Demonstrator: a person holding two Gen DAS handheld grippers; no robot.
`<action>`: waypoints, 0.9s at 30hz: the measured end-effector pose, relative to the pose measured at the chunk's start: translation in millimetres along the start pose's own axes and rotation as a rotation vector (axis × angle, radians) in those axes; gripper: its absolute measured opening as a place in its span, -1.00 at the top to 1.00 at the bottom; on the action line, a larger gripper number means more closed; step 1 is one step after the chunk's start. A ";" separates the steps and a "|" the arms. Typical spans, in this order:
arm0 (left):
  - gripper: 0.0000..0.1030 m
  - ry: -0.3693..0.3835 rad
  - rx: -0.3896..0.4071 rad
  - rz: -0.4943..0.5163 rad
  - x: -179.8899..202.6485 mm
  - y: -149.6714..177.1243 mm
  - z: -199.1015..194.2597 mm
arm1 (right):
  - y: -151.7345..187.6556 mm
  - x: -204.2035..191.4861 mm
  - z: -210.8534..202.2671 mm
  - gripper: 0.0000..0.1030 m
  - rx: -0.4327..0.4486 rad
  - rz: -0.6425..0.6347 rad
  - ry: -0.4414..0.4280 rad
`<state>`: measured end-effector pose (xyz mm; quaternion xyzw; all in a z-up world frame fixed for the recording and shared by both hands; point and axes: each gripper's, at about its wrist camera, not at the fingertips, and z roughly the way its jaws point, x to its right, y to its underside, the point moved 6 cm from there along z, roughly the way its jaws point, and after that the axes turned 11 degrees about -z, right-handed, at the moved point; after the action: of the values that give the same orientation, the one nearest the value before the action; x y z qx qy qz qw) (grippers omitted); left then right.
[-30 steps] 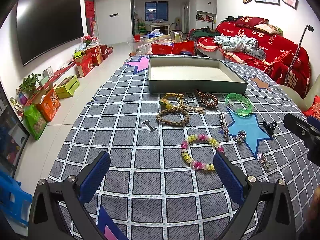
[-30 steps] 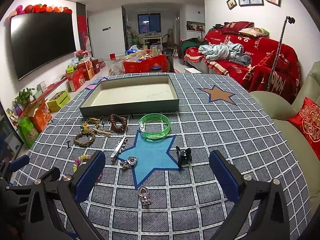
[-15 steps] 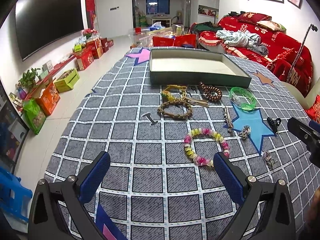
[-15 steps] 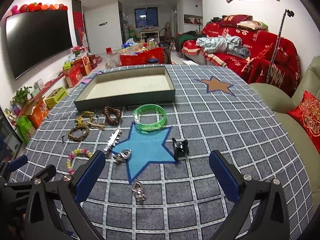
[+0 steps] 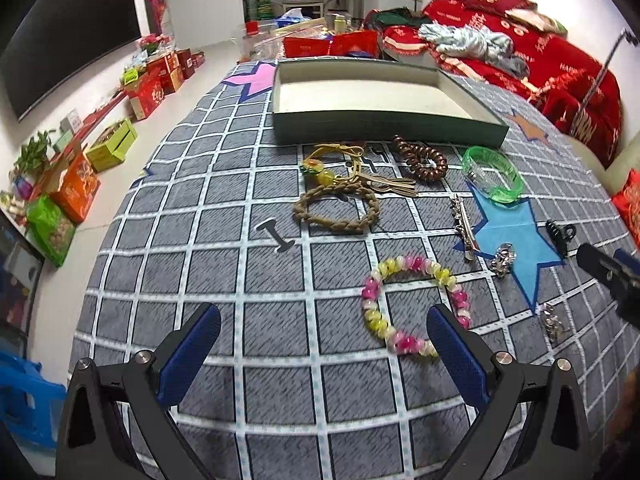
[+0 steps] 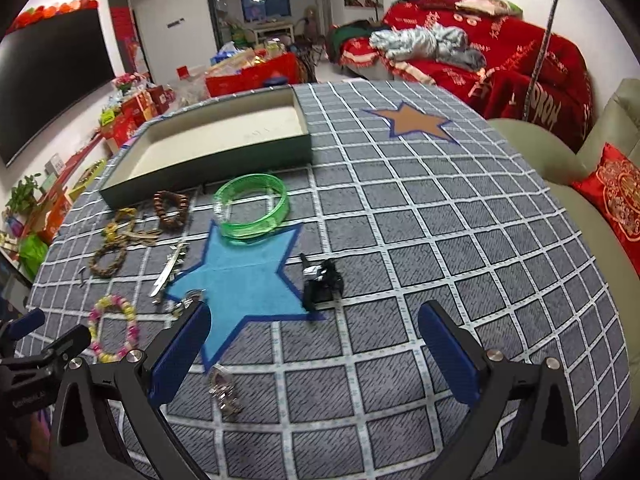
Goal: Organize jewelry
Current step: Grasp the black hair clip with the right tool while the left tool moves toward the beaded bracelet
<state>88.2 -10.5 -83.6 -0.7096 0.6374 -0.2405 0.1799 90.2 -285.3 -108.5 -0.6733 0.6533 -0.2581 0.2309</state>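
Both grippers are held low over a surface (image 5: 224, 216) covered by a grey checked cloth with star patches. The fingers of the left gripper (image 5: 324, 356) are spread wide apart and nothing is held between them; the pink and yellow bead bracelet (image 5: 412, 304) is seen just ahead of them, lying flat with its near edge close beside the right-hand finger. The fingers of the right gripper (image 6: 314, 354) are likewise set wide apart and are empty. A black hair clip (image 6: 322, 282) is found just beyond them, at the edge of the blue star patch (image 6: 244, 276).

A shallow green tray (image 5: 384, 130) with a pale floor is placed at the far side of the surface, and nothing can be seen inside it. The other pieces are scattered between the tray and the grippers: a green bangle (image 6: 252, 208) resting partly on the blue star, a brown bead bracelet (image 5: 420, 158), a braided tan bracelet (image 5: 336, 208), a yellow corded charm (image 5: 320, 170) and a silver hair clip (image 5: 464, 224). Two small silver trinkets (image 6: 222, 392) are seen nearer the grippers, one beside the right gripper's left-hand finger.
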 end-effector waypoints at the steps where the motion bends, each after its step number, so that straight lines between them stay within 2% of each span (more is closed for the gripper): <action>1: -1.00 0.003 -0.001 0.003 1.5 -1.0 1.6 | -0.8 1.7 3.7 -1.00 -0.010 0.001 0.003; 7: -1.00 0.058 -0.078 0.015 12.6 1.1 19.0 | -4.9 8.3 28.3 -1.00 -0.081 0.010 0.016; 10: -1.00 0.056 -0.084 0.019 14.8 1.5 22.9 | -5.8 7.6 38.3 -0.98 -0.104 0.014 0.017; 13: -1.00 0.056 -0.077 0.031 17.7 -1.1 24.6 | -5.9 7.0 46.4 -0.67 -0.126 0.013 0.018; 15: -0.98 0.081 -0.082 0.034 20.3 -1.9 24.2 | -7.8 6.9 48.6 -0.52 -0.126 0.000 0.040; 18: -0.76 0.078 -0.070 0.065 25.1 -4.1 22.4 | -10.3 3.8 48.8 -0.26 -0.124 -0.016 0.033; 21: -0.39 0.086 -0.058 0.092 29.6 -4.2 19.0 | -12.5 0.6 48.2 0.06 -0.120 -0.028 0.024; 23: -0.09 0.100 -0.051 0.103 31.1 -4.0 17.5 | -13.3 -2.0 47.7 0.35 -0.116 -0.035 0.018; 25: 0.28 0.115 -0.049 0.115 31.5 -3.6 16.6 | -13.7 -3.7 47.1 0.42 -0.117 -0.037 0.020; 27: 0.45 0.146 -0.057 0.116 31.2 -3.5 16.1 | -13.9 -4.6 45.5 0.45 -0.113 -0.033 0.018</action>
<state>102.5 -41.8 -91.4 -0.6569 0.6955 -0.2624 0.1262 130.3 -281.3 -134.3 -0.6936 0.6577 -0.2306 0.1823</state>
